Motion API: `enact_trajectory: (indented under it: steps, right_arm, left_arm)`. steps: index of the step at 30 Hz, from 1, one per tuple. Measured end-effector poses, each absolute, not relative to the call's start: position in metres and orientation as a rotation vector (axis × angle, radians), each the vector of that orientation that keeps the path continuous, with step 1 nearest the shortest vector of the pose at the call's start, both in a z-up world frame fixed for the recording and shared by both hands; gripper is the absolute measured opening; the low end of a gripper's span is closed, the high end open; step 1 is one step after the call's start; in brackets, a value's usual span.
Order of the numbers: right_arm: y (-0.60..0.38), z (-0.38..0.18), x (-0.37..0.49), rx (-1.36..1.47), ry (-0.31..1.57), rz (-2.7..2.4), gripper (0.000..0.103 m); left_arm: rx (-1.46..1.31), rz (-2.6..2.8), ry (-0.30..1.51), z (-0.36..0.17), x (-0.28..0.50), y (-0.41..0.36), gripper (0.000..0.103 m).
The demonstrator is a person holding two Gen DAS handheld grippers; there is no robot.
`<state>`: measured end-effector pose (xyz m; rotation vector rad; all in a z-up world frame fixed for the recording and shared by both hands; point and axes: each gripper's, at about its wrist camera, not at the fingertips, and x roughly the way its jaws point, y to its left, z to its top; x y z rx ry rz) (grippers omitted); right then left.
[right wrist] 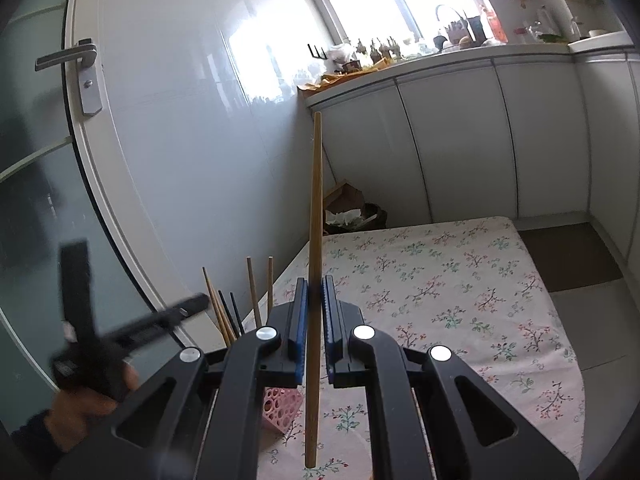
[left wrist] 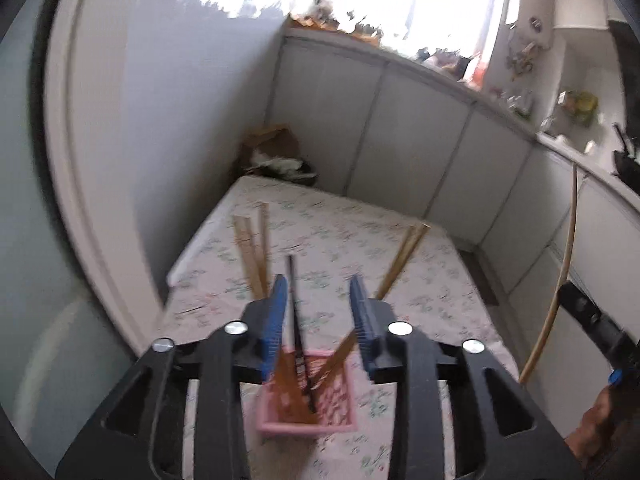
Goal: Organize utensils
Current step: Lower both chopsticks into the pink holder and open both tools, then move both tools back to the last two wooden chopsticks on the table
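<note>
1. The left tool (left wrist: 319, 286), black-armed with blue ribbed pads, hangs above a pink perforated plastic holder (left wrist: 306, 394) that stands on a desk covered in a white floral cloth (left wrist: 420, 280).
2. Its jaws stand spread apart; a thin black chopstick (left wrist: 295, 308) rises between them, close beside the left pad, and no pad presses on it.
3. Several light wooden chopsticks (left wrist: 254, 248) lean out of the holder to the left, and another pair (left wrist: 404, 254) leans to the right.
4. The right tool (right wrist: 315, 288) is pressed together, pinching one long tan wooden chopstick (right wrist: 316, 208) that stands nearly upright, its lower end hanging just above the cloth.
5. In the right wrist view, the pink holder (right wrist: 282, 406) sits low, just left of that chopstick, partly hidden behind the tool's arm.
6. A hand (right wrist: 86, 402) grips the blurred left tool at that view's left edge.
7. White cabinet doors (right wrist: 452, 136) line the wall behind the desk.
</note>
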<state>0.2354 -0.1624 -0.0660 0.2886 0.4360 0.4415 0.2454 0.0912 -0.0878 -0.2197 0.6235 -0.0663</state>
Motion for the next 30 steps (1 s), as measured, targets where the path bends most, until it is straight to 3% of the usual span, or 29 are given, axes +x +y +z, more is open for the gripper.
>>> enact_trajectory:
  steps: [6,15,30]
  right_arm:
    - [-0.139,-0.082,0.252,0.338,0.463,0.434,0.007]
    - [-0.089,-0.068,0.264,0.398,0.35,0.427,0.007]
    - [-0.037,-0.112,0.27,0.19,0.373,0.365,0.008]
  left_arm:
    - [-0.315,-0.064,0.794,-0.093,0.262,0.115,0.037]
    - [-0.349,-0.033,0.838,-0.099,0.271,0.136,0.037]
    - [-0.344,-0.036,0.845,-0.1,0.268,0.14,0.037]
